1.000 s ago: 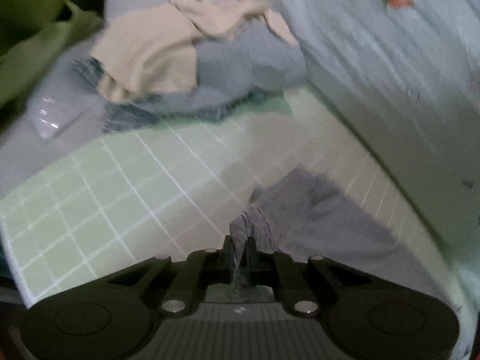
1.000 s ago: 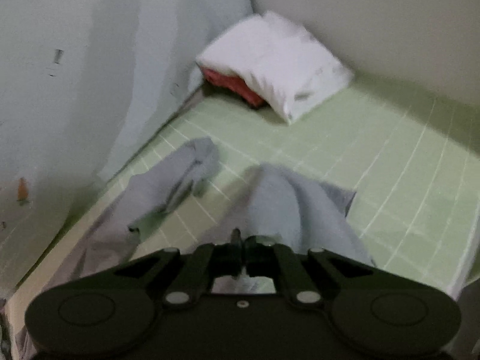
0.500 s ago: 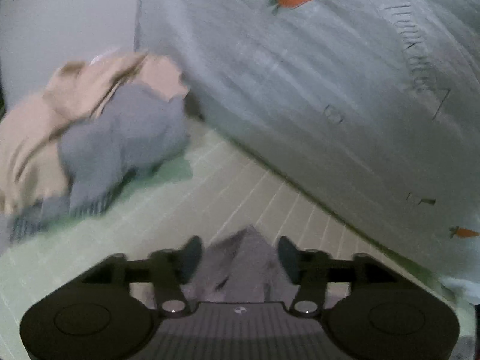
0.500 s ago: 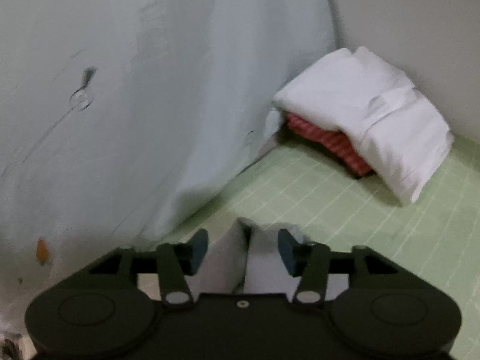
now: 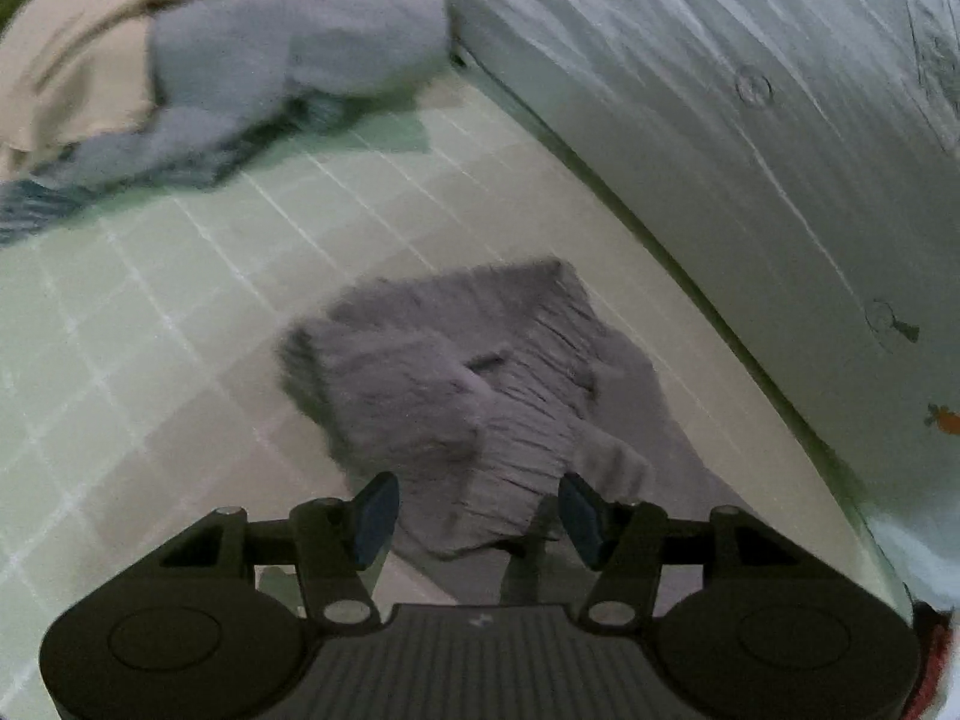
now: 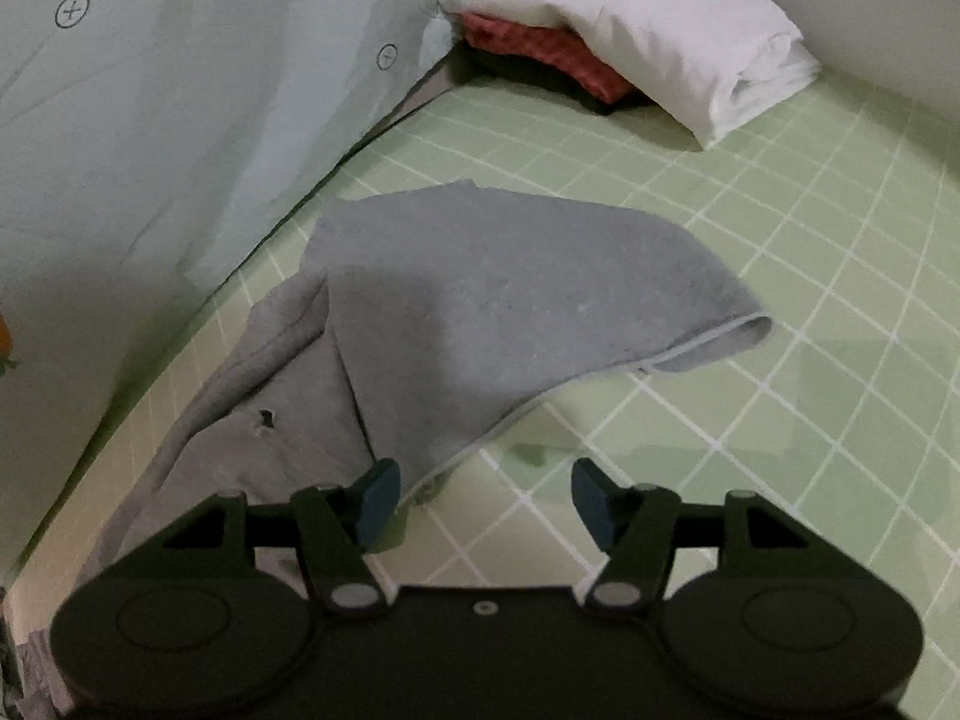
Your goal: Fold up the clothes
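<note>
A grey garment (image 5: 480, 396) lies crumpled on the green checked sheet (image 5: 150, 360), with its ribbed end toward the left wrist camera. My left gripper (image 5: 477, 516) hangs open just above its near edge, holding nothing. In the right wrist view the same grey garment (image 6: 504, 294) lies folded over on itself, one flap rounded at the right. My right gripper (image 6: 483, 504) is open at the garment's near hem, its left fingertip (image 6: 378, 498) over the cloth and its right one over bare sheet.
A pile of beige and blue-grey clothes (image 5: 198, 54) lies at the far left. Along one side runs a pale blue printed quilt (image 5: 750, 120), seen too as the quilt (image 6: 150, 120) on the right view's left. Folded white and red clothes (image 6: 630, 42) sit stacked in the far corner.
Both grippers were shut on the grey garment a second ago; they opened and let it drop. They have since drawn back, and the garment now lies flat on the sheet.
</note>
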`<state>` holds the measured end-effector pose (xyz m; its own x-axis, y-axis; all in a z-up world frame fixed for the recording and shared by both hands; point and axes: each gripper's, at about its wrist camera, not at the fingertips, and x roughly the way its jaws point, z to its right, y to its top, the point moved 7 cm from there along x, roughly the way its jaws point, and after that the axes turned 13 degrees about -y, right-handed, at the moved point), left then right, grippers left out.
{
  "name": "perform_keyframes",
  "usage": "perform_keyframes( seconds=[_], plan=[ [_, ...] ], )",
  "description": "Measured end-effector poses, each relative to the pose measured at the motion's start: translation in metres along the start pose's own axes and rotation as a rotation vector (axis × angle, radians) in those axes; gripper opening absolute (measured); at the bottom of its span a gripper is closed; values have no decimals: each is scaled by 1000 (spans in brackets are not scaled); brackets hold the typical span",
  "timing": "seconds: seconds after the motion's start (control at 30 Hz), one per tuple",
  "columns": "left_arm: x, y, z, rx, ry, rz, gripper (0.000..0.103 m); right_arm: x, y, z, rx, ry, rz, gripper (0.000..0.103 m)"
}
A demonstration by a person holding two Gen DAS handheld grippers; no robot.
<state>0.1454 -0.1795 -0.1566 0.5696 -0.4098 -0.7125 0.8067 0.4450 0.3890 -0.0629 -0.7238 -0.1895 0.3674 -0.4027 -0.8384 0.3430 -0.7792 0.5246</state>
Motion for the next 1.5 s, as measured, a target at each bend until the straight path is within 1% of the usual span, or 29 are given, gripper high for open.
perform_keyframes(
  seconds=[0.07, 0.17, 0.2, 0.23, 0.27, 0.3, 0.37, 0.5, 0.57, 0.67, 0.73, 0.8, 0.87, 0.97, 1.0, 1.1, 1.2, 1.27, 1.37, 1.43, 1.47, 1.5],
  plan=[
    [10, -2, 0, -31, -7, -14, 59, 2, -5, 4, 9, -12, -14, 64],
    [23, -4, -1, -70, -13, -32, 59, 1, -8, -1, -3, -4, -20, 64],
    [25, -4, 0, -69, -5, -33, 49, 1, -9, -3, -7, -2, -22, 64],
    [26, -3, 0, -69, 2, -36, 46, 0, -10, -4, -10, 1, -23, 64],
    [27, -3, -1, -68, 8, -40, 36, 0, -11, -5, -15, 3, -24, 64],
    [26, -2, 0, -65, 6, -39, 17, 0, -12, -7, -19, 4, -25, 64],
    [18, -2, 1, -57, -14, -31, 3, -1, -15, -9, -27, 7, -27, 64],
    [-16, -2, -6, -50, -36, 4, 3, -8, -23, -12, -34, 26, -33, 64],
    [-45, -5, -13, -57, -61, 40, 3, -12, -28, -13, -36, 38, -36, 64],
    [-95, -15, -31, -56, -64, 86, 3, -21, -39, -16, -49, 51, -42, 64],
    [-128, -24, -50, -57, -55, 116, 3, -29, -50, -17, -63, 65, -44, 64],
    [-154, -30, -72, -63, -20, 139, 3, -35, -62, -18, -78, 70, -48, 64],
    [-169, -37, -99, -110, 11, 147, 3, -40, -75, -19, -95, 68, -53, 64],
    [-183, -43, -138, -233, 15, 144, 3, -50, -95, -23, -105, 67, -62, 64],
    [-187, -43, -146, -236, 23, 142, 3, -54, -101, -26, -109, 69, -63, 64],
    [-197, -34, -168, -211, 61, 146, 3, -67, -122, -34, -118, 73, -65, 64],
    [-207, -18, -196, -211, 85, 156, 3, -81, -143, -42, -128, 78, -66, 64],
    [-207, -7, -212, -184, 125, 156, 3, -89, -156, -44, -118, 82, -74, 64],
    [-203, 5, -230, -124, 181, 127, 3, -101, -174, -46, -109, 84, -77, 64],
    [-197, 6, -235, -108, 189, 99, 3, -109, -181, -46, -129, 70, -62, 65],
    [-193, 5, -236, -104, 189, 88, 3, -112, -183, -46, -147, 56, -48, 66],
    [-190, 3, -236, -101, 188, 79, 3, -114, -185, -48, -162, 39, -32, 71]
  ],
)
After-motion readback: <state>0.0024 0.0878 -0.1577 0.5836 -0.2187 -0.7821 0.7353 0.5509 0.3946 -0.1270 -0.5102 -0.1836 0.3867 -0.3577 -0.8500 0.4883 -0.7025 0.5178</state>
